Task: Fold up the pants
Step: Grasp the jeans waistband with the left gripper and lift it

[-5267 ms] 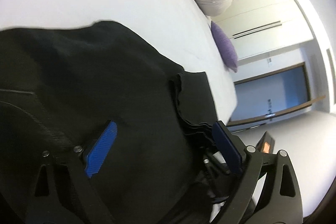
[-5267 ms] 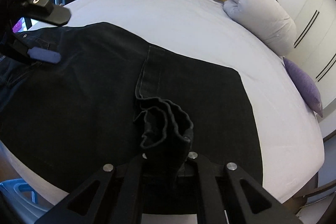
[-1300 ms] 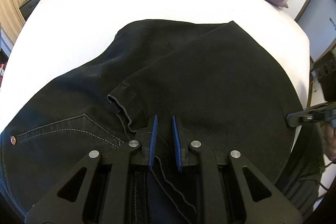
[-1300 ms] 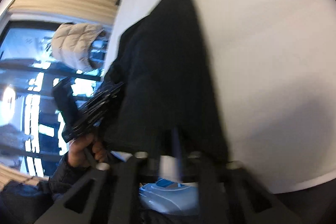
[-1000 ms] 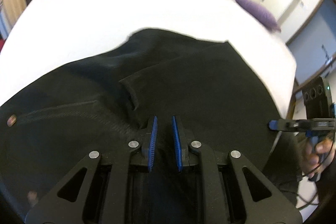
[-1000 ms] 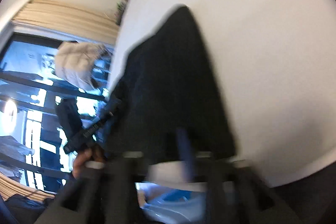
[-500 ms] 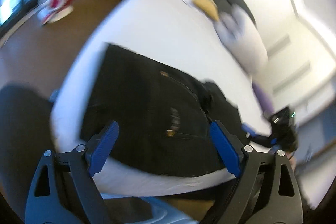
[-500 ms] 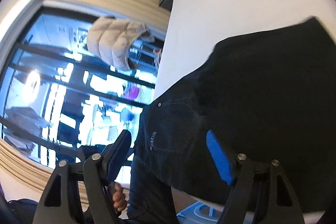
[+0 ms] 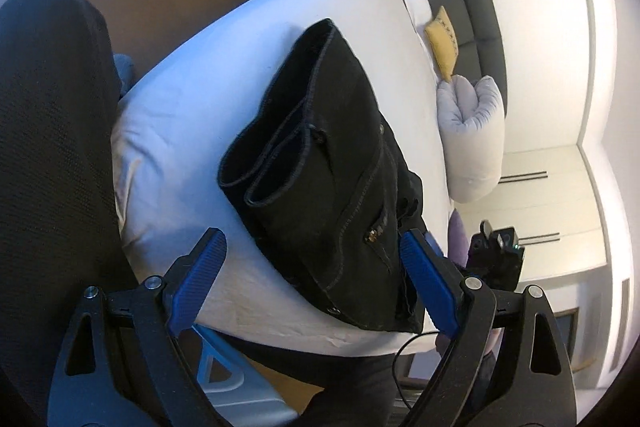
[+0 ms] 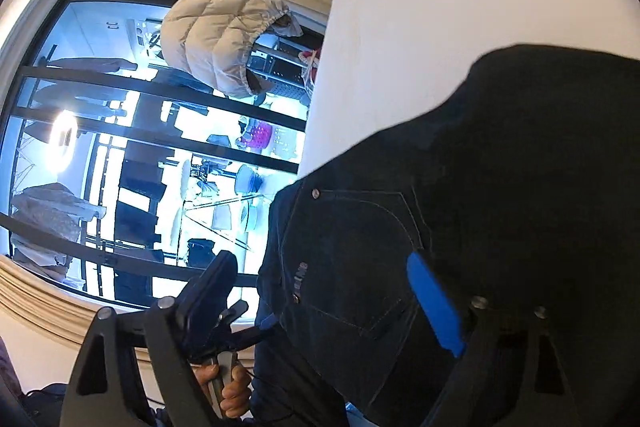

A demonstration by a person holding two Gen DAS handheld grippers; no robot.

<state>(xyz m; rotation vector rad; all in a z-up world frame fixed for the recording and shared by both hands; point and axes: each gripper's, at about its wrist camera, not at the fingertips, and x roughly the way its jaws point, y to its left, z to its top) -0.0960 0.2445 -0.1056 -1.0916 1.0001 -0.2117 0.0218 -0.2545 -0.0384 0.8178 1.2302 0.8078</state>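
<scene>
Left wrist view: folded black pants [image 9: 332, 163] lying at centre on white bed [image 9: 192, 115], left gripper [image 9: 312, 279] released, hovering at 6 o'clock; right gripper [image 10: 320, 303] opening, nothing between its pads, likely clearing fabric so fold settles.

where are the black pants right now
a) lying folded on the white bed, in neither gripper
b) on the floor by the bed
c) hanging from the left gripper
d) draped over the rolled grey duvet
a: the black pants lie folded on the white bed, with both hems side by side, and nothing sits between the blue pads of the left gripper.
</scene>
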